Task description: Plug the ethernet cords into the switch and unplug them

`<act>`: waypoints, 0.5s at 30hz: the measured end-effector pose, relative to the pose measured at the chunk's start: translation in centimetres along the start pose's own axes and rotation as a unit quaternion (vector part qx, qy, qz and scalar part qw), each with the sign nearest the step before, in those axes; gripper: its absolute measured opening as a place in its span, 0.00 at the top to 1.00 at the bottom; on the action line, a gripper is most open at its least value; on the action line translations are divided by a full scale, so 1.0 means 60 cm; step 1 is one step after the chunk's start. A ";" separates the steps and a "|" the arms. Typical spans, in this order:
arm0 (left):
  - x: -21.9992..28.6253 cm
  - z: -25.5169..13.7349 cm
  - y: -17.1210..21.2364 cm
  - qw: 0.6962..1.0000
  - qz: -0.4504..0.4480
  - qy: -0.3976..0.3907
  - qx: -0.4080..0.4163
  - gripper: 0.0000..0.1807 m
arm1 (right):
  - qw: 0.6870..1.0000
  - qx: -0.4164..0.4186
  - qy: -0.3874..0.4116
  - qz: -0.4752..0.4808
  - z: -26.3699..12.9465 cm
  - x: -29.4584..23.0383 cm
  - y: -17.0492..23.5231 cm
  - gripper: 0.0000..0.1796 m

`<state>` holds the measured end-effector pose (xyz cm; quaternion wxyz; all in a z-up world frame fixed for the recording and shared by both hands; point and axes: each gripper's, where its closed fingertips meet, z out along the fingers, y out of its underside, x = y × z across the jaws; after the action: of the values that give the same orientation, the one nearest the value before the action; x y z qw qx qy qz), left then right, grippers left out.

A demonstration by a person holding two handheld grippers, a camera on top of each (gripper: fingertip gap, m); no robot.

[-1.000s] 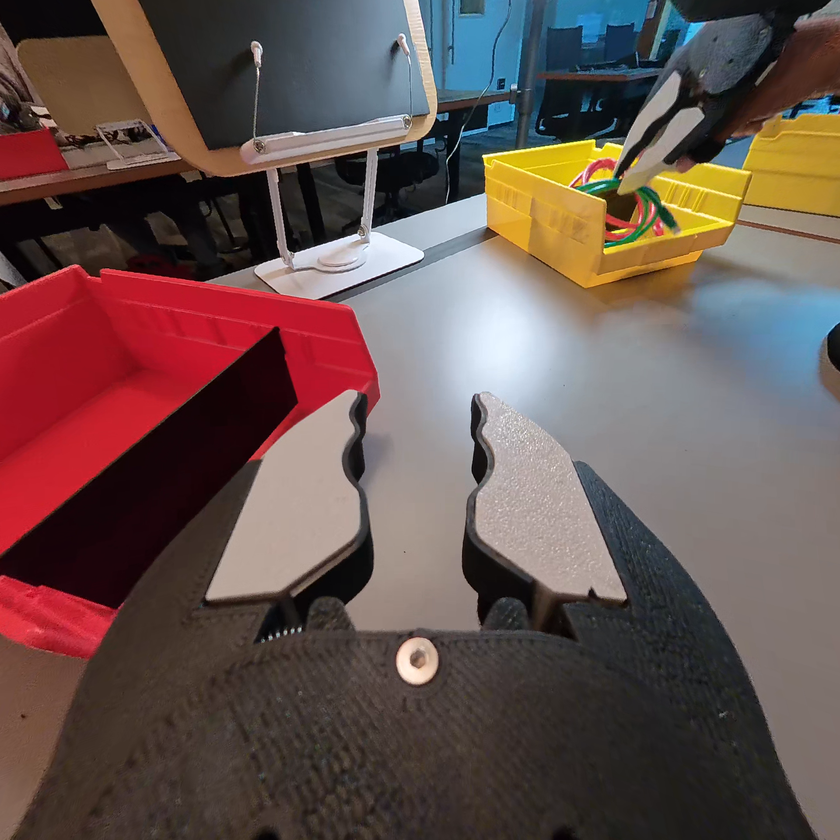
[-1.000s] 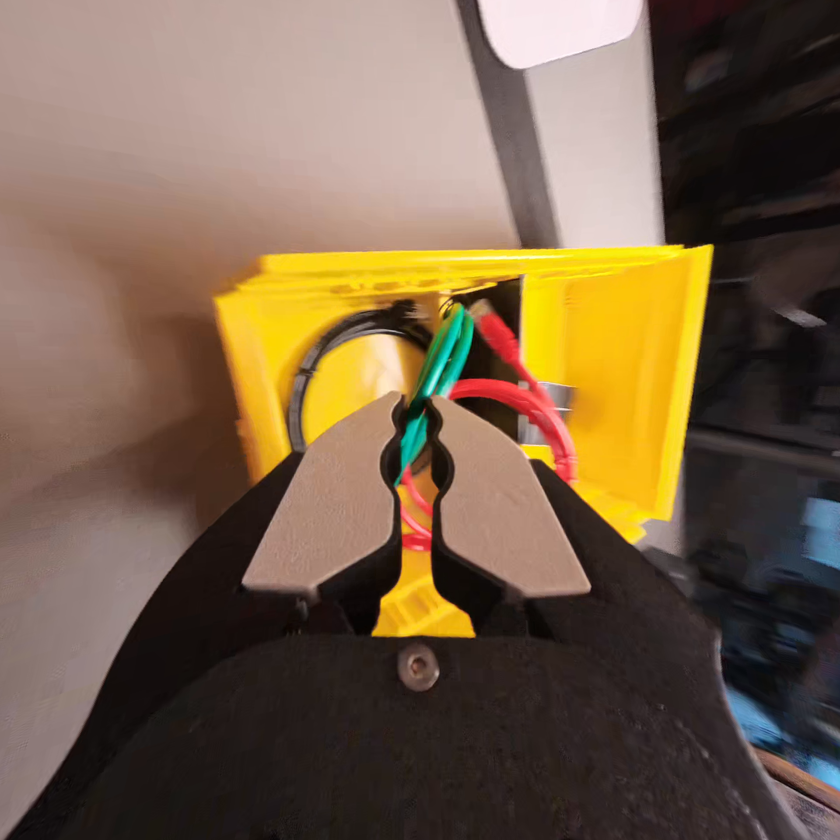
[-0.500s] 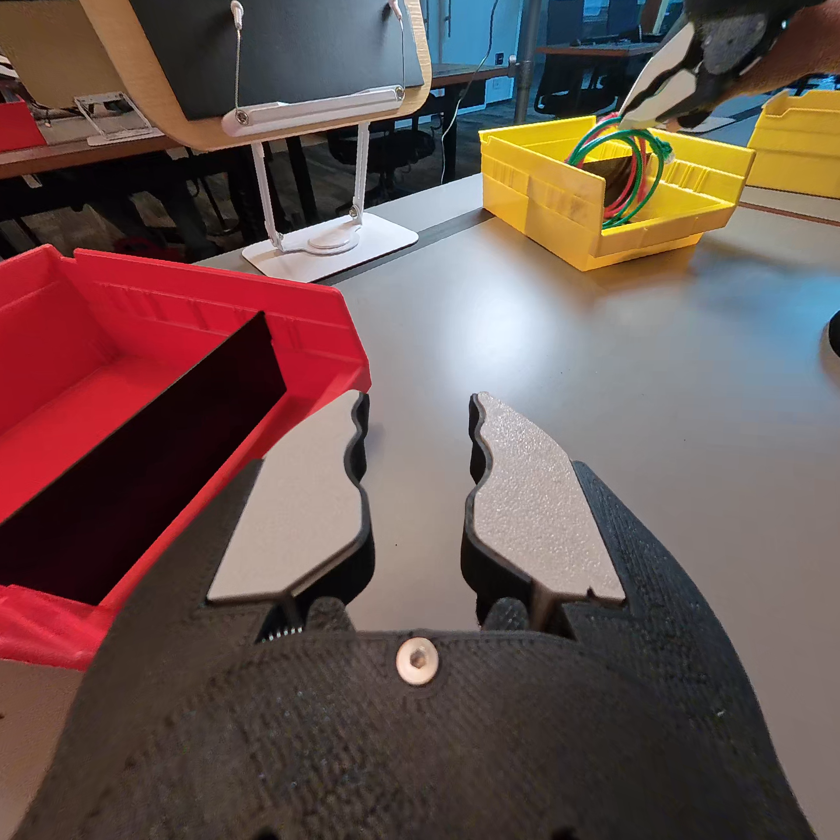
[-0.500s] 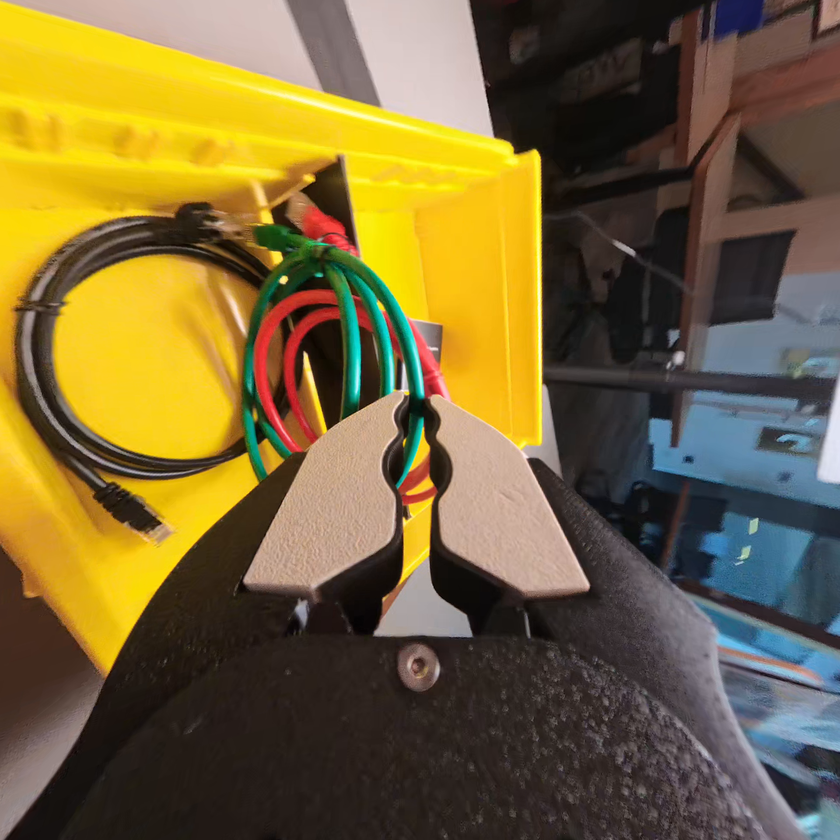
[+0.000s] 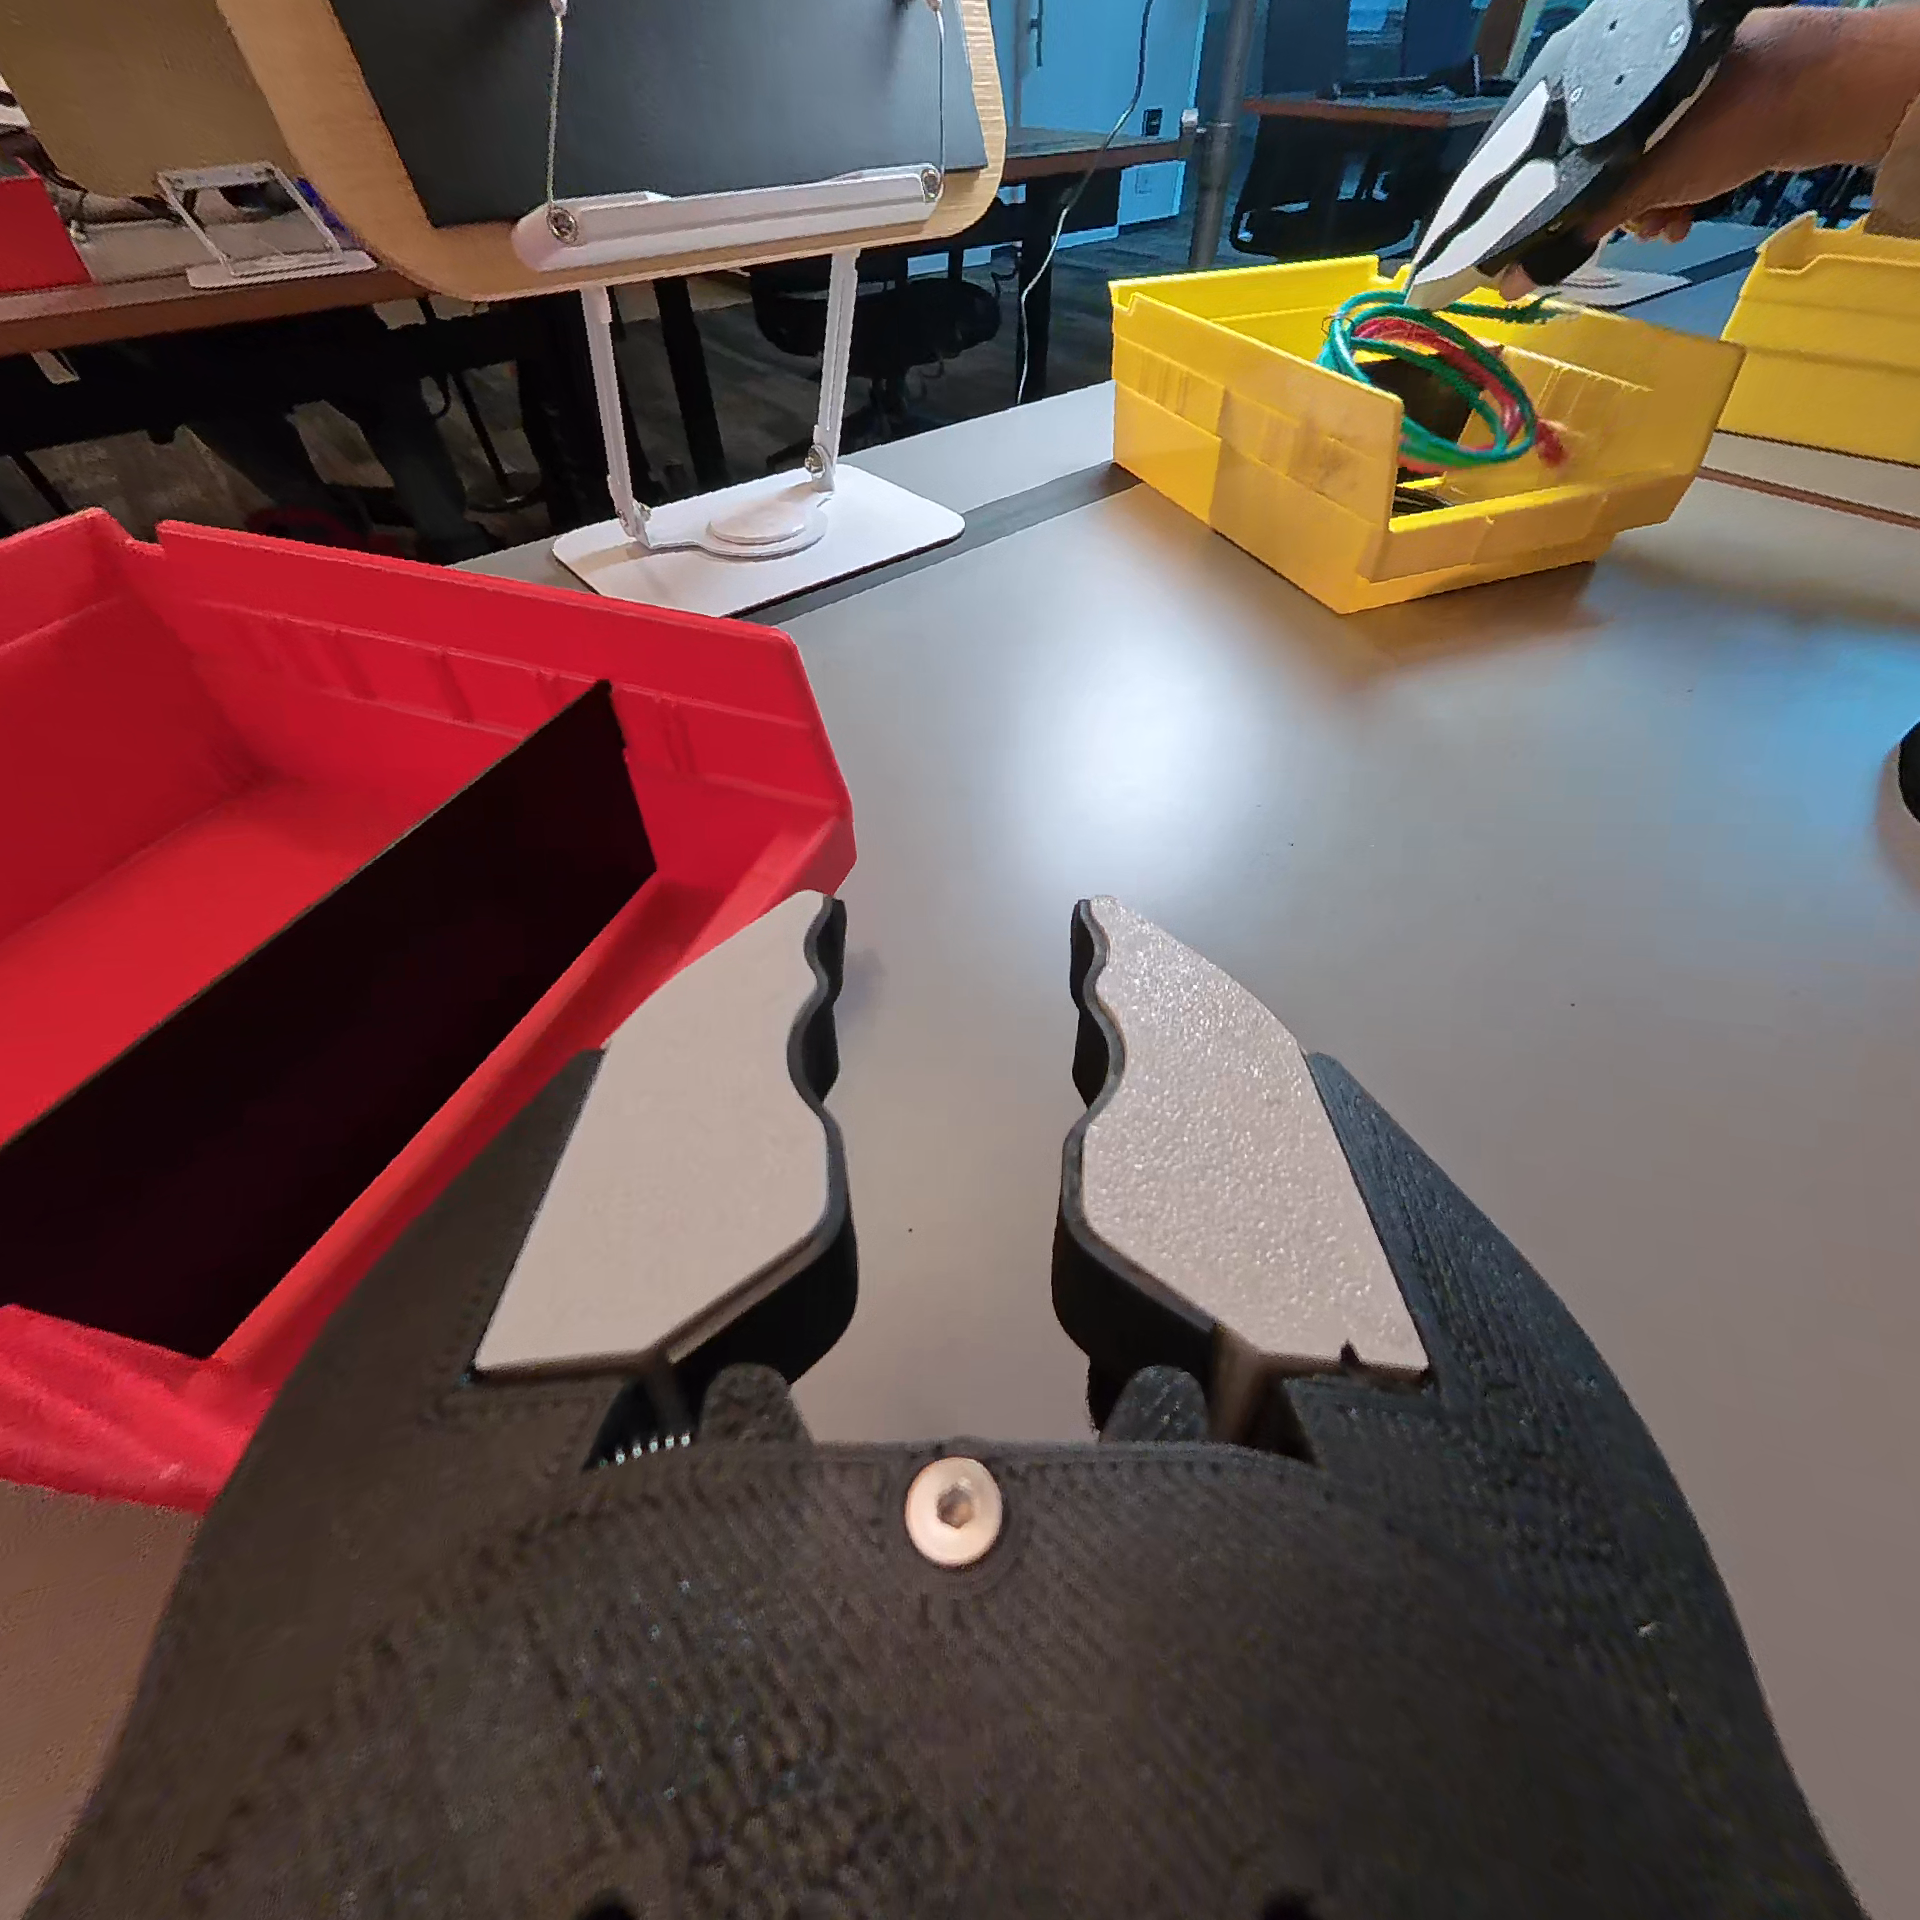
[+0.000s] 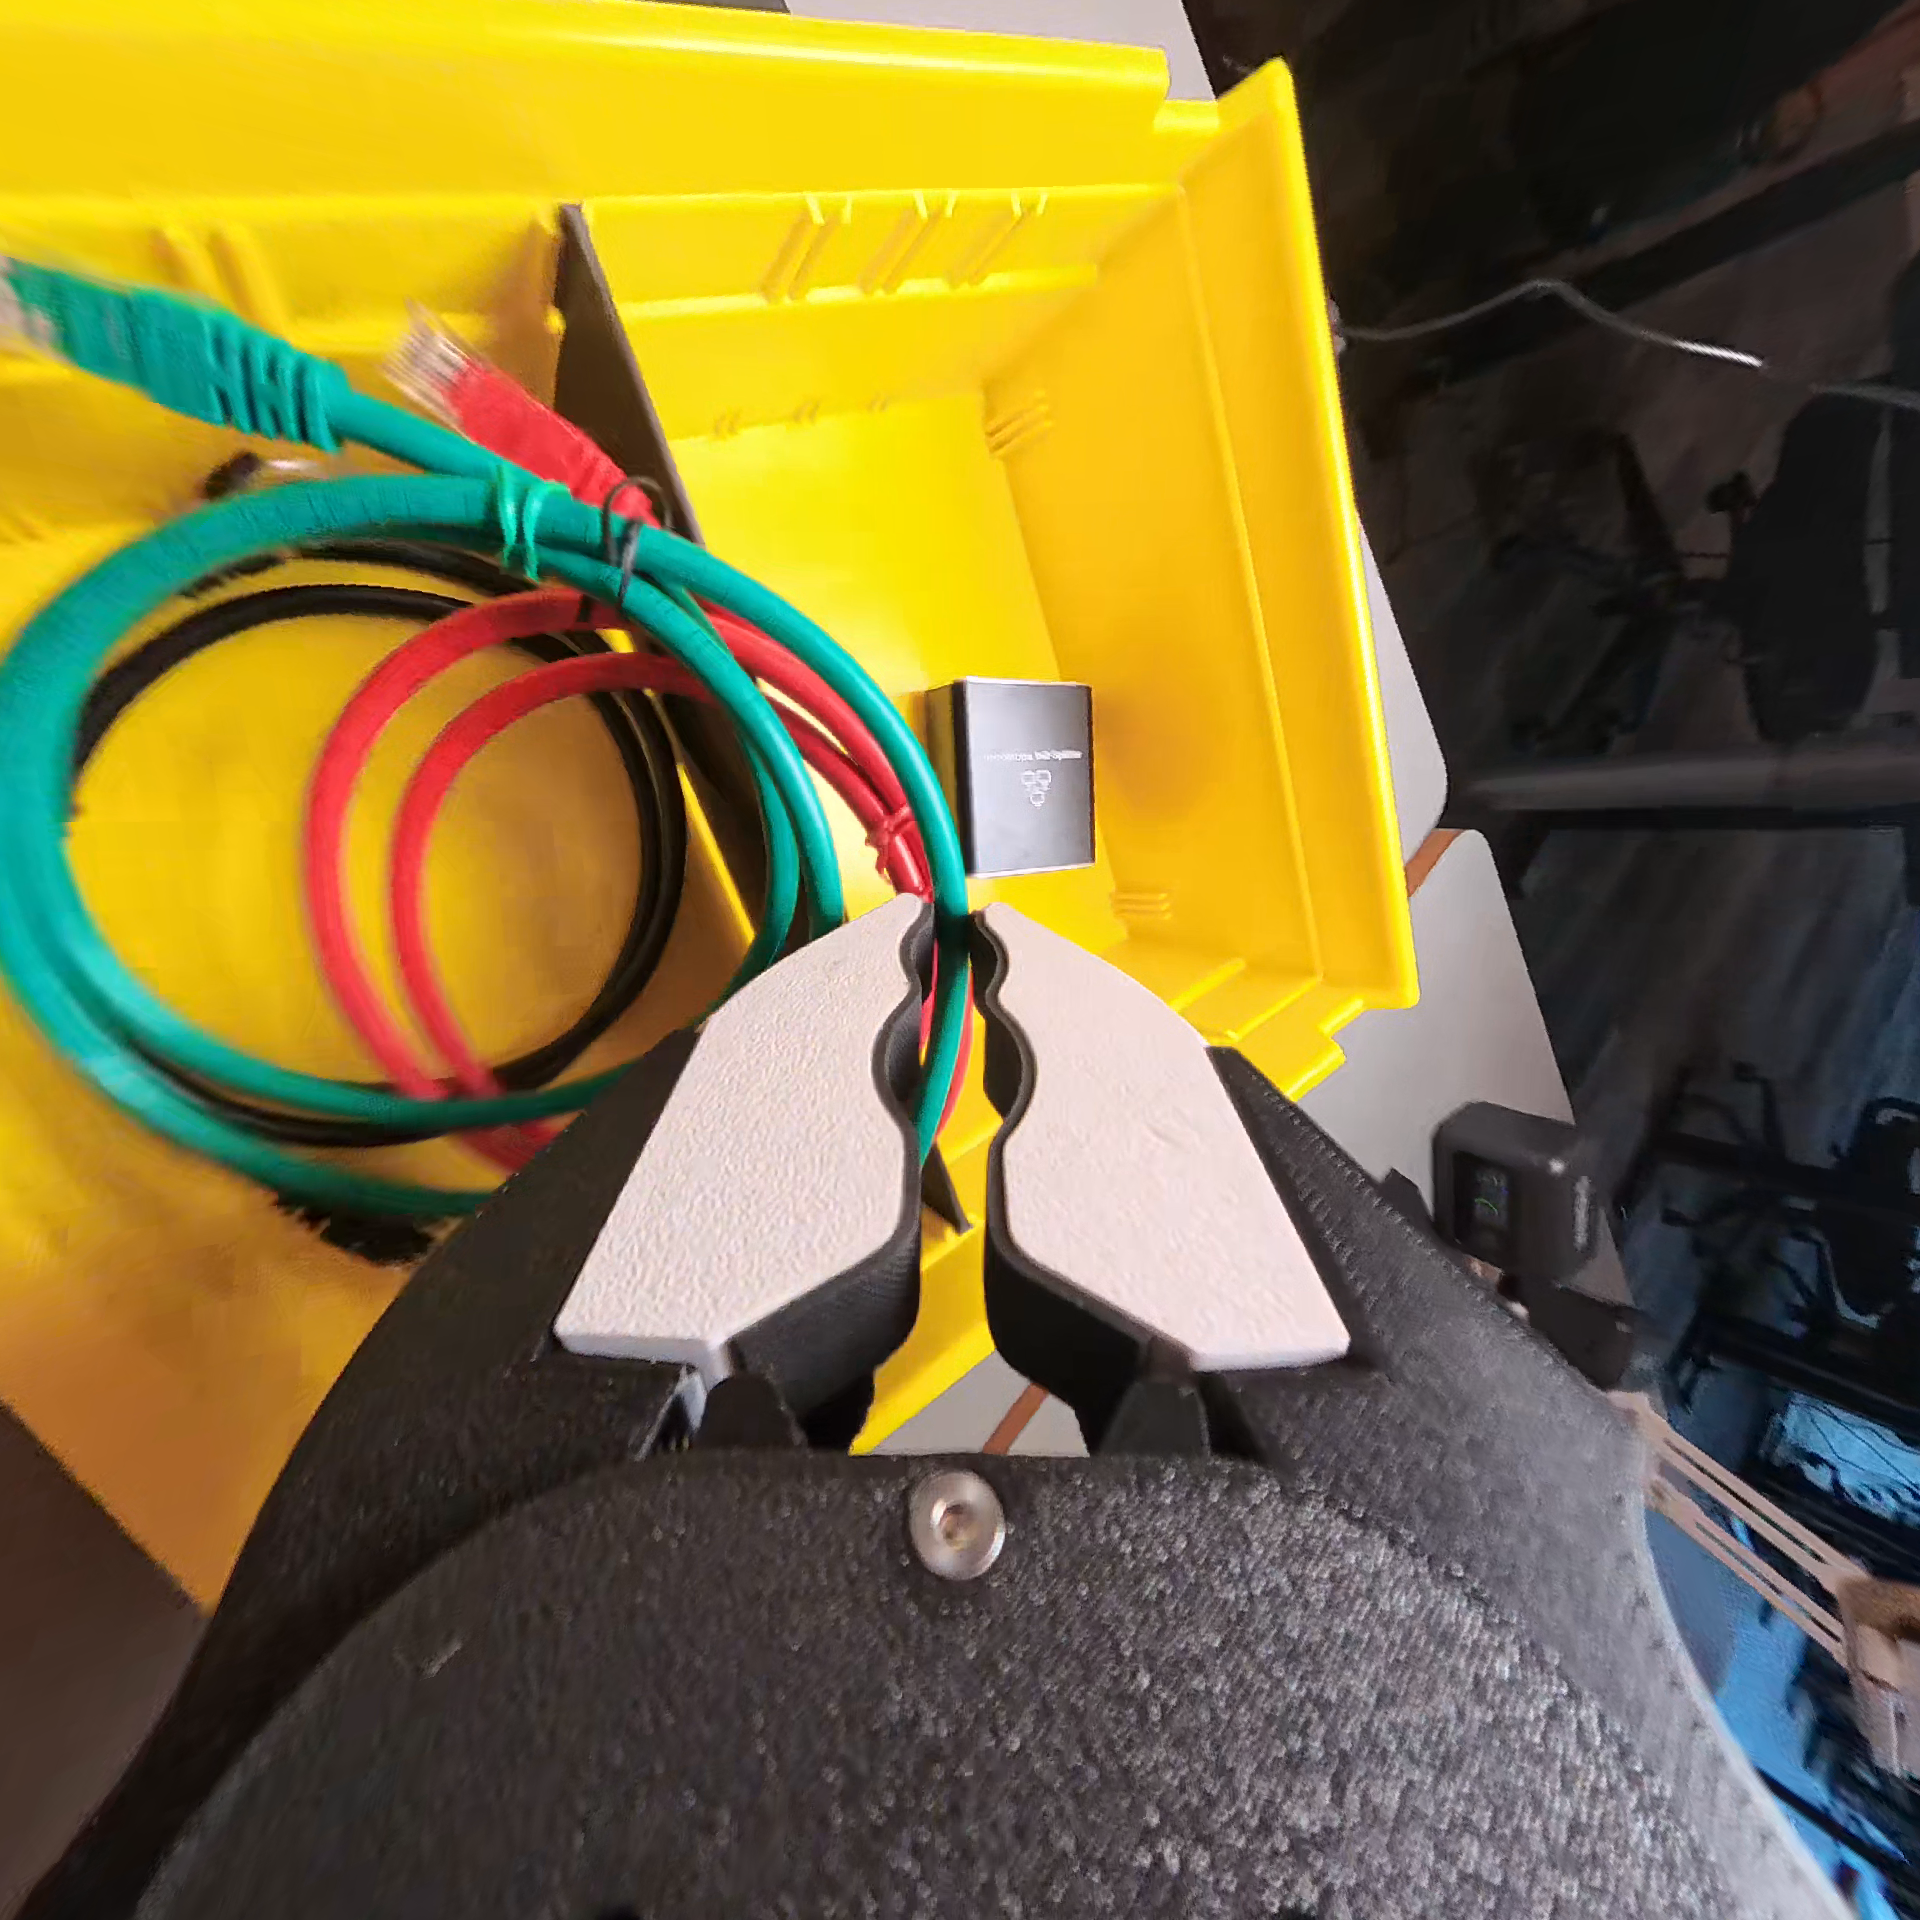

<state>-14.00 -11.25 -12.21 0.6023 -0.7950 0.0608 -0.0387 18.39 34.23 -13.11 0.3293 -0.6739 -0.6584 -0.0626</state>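
Note:
My right gripper (image 6: 948, 920) is shut on the coiled green ethernet cord (image 6: 62, 914) and the red cord (image 6: 353, 748) bundled with it, held above the yellow bin (image 6: 1195, 436). A black coiled cord (image 6: 655, 831) lies in the bin's left compartment. The small black switch box (image 6: 1023, 774) lies in the bin's right compartment. In the left wrist view the right gripper (image 5: 1429, 283) holds the green and red coils (image 5: 1455, 384) over the yellow bin (image 5: 1278, 457). My left gripper (image 5: 951, 925) is open and empty, low over the grey table beside the red bin (image 5: 499, 665).
The red bin has a black divider (image 5: 343, 997) and sits at the left. A white stand (image 5: 758, 530) holding a dark board stands behind it. A second yellow bin (image 5: 1829, 343) is at far right. A black divider (image 6: 623, 343) splits the yellow bin. The gap from one gripper's tips to the other's is roughly 55 cm.
My right gripper has lifted the green and red cords higher out of the yellow bin and swung, so the switch box now shows. The left gripper has stayed open and nearly still.

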 end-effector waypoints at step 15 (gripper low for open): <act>-0.009 -0.003 -0.008 0.999 0.043 -0.024 -0.013 0.75 | 0.990 0.091 -0.077 -0.080 -0.134 -0.179 -0.035 0.75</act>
<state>-14.53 -11.22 -11.67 0.5944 -0.8000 0.0810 0.0071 17.91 20.72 -11.69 0.3313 -0.5892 -0.7366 0.0235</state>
